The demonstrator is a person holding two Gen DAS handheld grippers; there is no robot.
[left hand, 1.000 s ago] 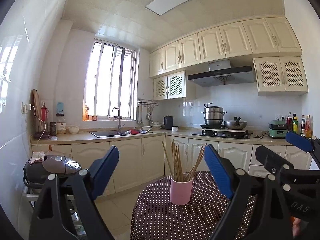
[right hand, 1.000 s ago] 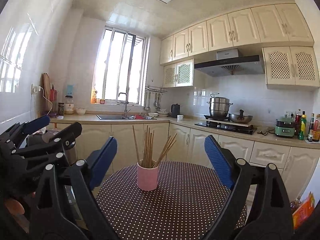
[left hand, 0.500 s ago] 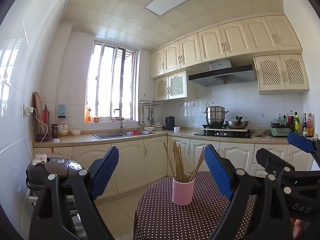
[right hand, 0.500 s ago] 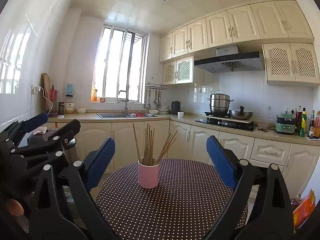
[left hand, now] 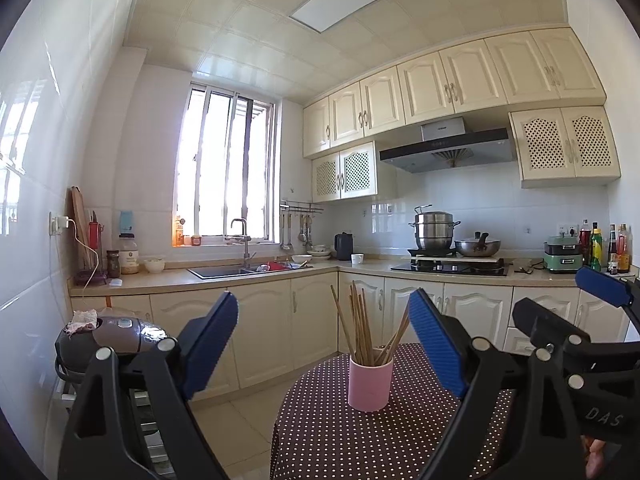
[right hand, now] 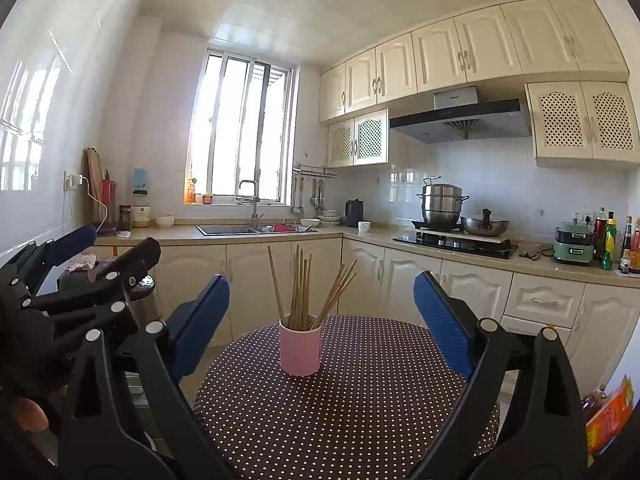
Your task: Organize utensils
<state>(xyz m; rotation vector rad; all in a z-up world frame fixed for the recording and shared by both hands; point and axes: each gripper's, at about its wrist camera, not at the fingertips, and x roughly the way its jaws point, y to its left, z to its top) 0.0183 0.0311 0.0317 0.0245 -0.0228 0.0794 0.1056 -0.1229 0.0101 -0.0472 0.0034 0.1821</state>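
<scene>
reaching for the chopsticks (right hand: 306, 292) in the pink cup (right hand: 300, 347) at 12 o'clock on the dotted counter (right hand: 360, 400), both hand-held grippers, left (left hand: 324, 346) and right (right hand: 322, 322), gape empty; approach slowly, pinching one stick without tipping the cup.

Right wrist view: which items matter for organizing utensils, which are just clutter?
Job:
- chopsticks, standing loose in the cup
- pink cup on the dotted table
- left gripper and right gripper, both open, empty

Clutter:
- steamer pot and wok on the stove
- kettle
- sink
- sauce bottles
- rice cooker
</scene>
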